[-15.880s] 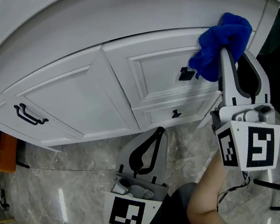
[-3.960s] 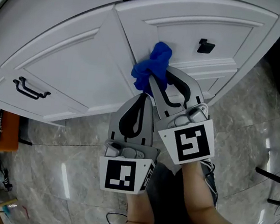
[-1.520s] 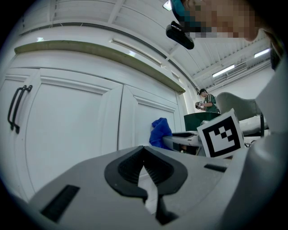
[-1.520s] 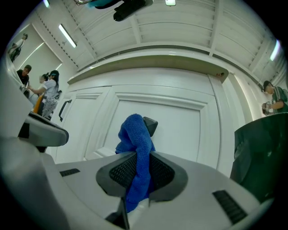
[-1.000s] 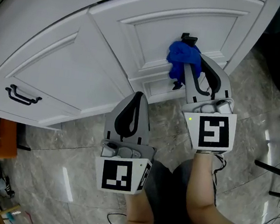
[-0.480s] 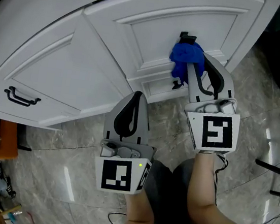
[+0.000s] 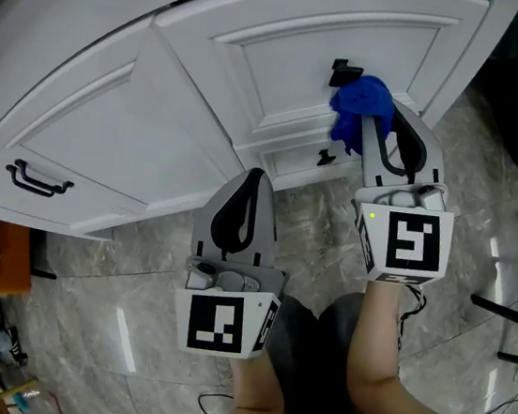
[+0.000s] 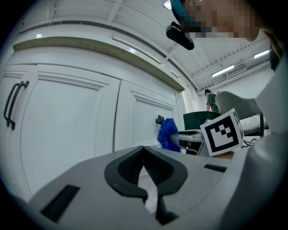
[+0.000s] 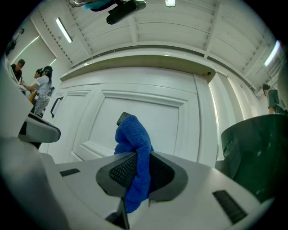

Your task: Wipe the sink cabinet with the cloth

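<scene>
You are pinching the blue cloth (image 9: 134,148) tight in the right gripper (image 7: 369,129), its bunched end meeting the sink cabinet door (image 7: 289,54) just beside the black knob (image 7: 345,71). The left gripper (image 7: 252,177) is hanging lower, jaws together on nothing (idle, well off the cloth). Be pressing evenly and sweeping along the panel, skirting the knob so nothing is snagging.

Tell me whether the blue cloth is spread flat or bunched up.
Bunched up. The cloth is a crumpled wad pinched between the jaws of the right gripper, its free end bulging by the cabinet door.
</scene>
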Demonstrator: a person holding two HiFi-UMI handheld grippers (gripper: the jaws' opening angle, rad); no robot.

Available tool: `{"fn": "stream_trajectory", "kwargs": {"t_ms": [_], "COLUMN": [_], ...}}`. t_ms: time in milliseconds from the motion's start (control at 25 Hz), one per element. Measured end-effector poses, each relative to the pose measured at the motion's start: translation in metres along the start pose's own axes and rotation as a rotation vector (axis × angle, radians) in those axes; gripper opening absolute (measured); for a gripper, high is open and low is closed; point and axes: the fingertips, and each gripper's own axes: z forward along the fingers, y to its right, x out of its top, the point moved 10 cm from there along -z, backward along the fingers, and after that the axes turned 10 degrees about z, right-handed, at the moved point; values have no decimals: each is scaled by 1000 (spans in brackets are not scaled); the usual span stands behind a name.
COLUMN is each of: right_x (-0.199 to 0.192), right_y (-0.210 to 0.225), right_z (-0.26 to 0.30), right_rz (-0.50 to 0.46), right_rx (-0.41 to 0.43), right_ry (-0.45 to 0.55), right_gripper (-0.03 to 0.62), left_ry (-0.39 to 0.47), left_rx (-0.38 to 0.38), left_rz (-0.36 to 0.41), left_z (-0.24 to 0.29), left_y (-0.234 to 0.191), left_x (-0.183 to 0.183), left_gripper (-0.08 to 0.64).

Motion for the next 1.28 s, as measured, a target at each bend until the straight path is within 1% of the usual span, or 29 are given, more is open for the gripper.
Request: {"fn": "stream_trajectory", "kwargs": {"t_ms": [320,680,1280], "right_x": [-3,-4,-6], "right_y": [16,21,38], "right_z": [-3,-3,-7], "right_rz": [52,63,78], "right_rx": [-49,-60,-122], "right_ry": [7,18,18], "right_gripper": [80,80,80], "left_ry": [-4,-11,-12], "left_rx": [-6,-11,-18], "left_rz": [4,9,9], "left_z": [3,7,9], "left_y": [2,5,6], "left_x": [-1,-2,-3], "left_gripper": [5,5,5]}}
